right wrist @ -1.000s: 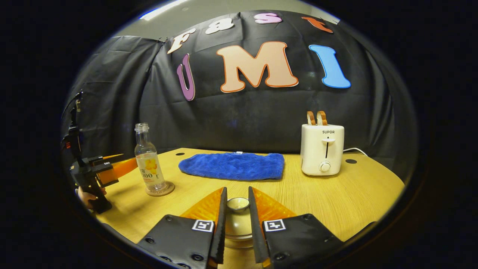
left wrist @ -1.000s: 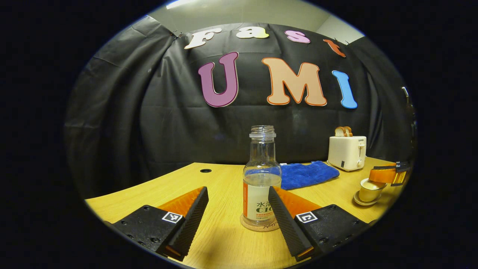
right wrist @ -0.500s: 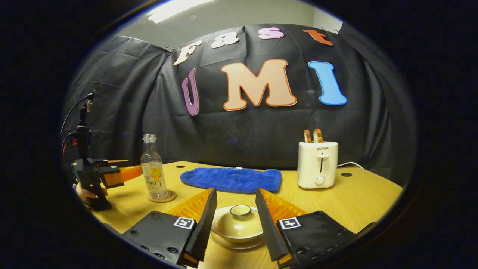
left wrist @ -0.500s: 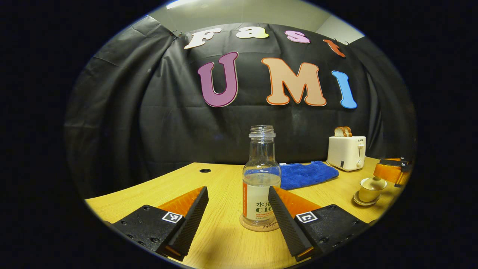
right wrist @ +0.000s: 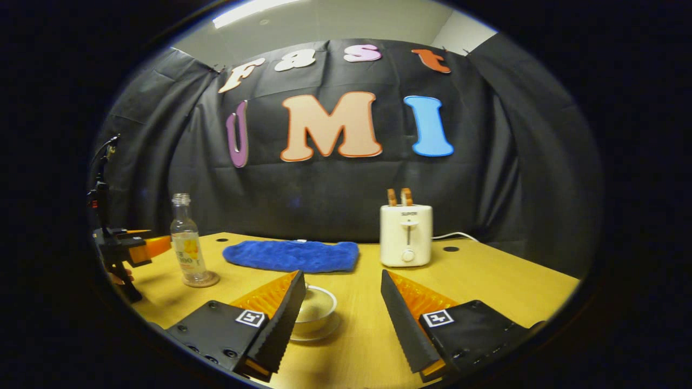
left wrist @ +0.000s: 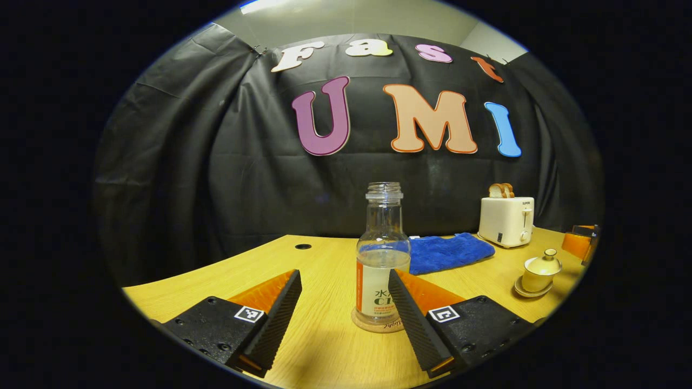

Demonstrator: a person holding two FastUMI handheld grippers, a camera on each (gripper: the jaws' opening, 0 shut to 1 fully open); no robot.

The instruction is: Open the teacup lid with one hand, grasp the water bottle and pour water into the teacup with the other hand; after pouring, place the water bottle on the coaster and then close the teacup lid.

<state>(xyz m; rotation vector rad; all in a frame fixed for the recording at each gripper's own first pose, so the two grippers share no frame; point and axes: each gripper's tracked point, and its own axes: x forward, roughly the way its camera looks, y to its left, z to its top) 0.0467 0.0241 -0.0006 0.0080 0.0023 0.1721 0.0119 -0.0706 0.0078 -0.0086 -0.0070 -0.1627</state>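
A clear, uncapped water bottle (left wrist: 382, 254) with some water in it stands upright on a round coaster (left wrist: 373, 326). My left gripper (left wrist: 346, 319) is open just in front of it, and neither finger presses on the bottle. The cream teacup (left wrist: 539, 270) sits on its saucer at the right with the lid on. In the right gripper view the teacup (right wrist: 318, 309) lies low and to the left, partly behind one finger of my open right gripper (right wrist: 340, 324). Further left in that view are the bottle (right wrist: 187, 243) and the left gripper (right wrist: 132, 248).
A blue cloth (right wrist: 292, 255) lies at the back of the wooden table (right wrist: 486, 292). A white toaster (right wrist: 405, 235) with bread in it stands to the cloth's right, also seen as the toaster (left wrist: 506, 221). Small holes dot the tabletop's far edge.
My right gripper has opened, let go of the teacup lid and pulled back to the right, leaving the lid on the cup. The left gripper has barely moved.
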